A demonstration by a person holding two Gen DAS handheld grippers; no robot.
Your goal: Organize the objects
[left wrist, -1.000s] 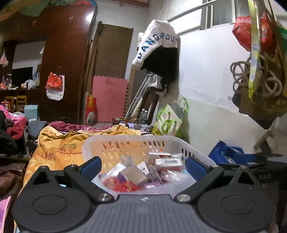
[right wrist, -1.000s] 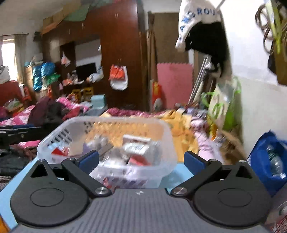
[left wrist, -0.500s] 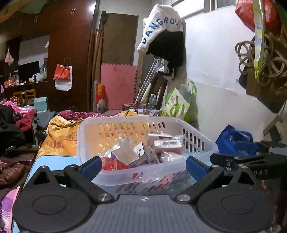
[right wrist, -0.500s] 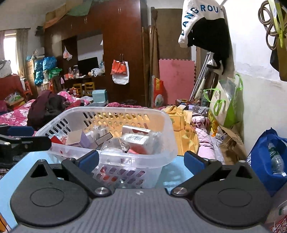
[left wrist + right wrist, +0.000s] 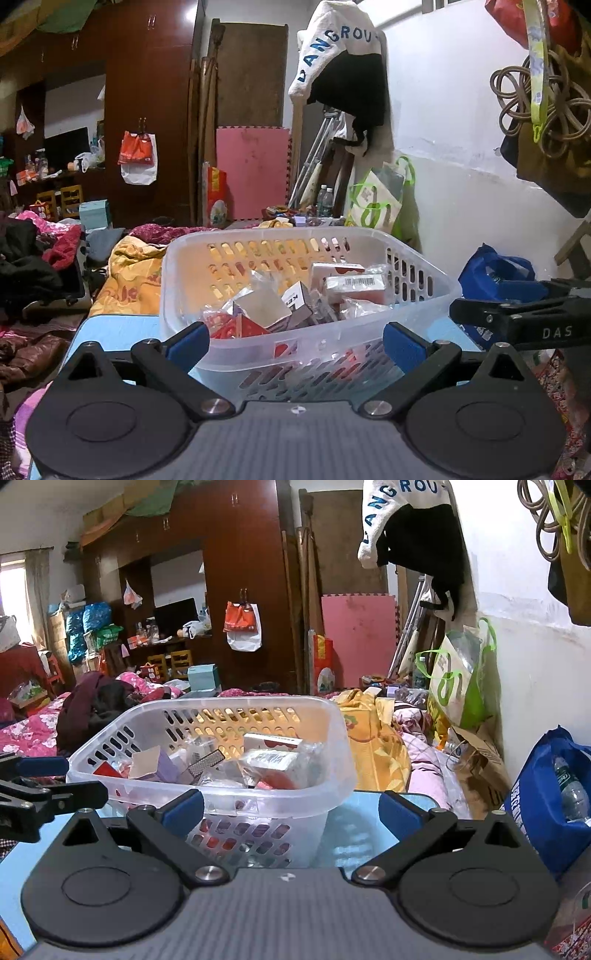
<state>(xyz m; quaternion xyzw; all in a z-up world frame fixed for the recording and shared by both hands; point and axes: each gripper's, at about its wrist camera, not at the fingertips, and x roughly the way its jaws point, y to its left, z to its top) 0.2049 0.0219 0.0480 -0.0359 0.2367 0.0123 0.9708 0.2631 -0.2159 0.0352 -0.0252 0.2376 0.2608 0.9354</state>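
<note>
two grippers, both empty, jaws spread wide. the left gripper (image 5: 295, 338) hangs low in front of the basket (image 5: 303, 332), its blue pads either side of the near wall but not touching it, as far as i can see. the right gripper (image 5: 290, 808) sits further right, its left pad in front of the basket's near corner and its right pad over bare table (image 5: 365, 827). each one pokes into the other's view from the side.

the basket stands on the blue table, just ahead of both grippers. it's already loaded: a white box (image 5: 356, 282) with a barcode on top, a purple box (image 5: 155, 764), crinkly clear packets (image 5: 258, 291), red packs underneath, all jumbled, not stacked.

how far along? hard to call. i'd say the gathering looks mostly done, since i can't see anything loose on the table around the basket. what's left might be tidying the heap or shifting the basket itself. nothing is being gripped yet.
</note>
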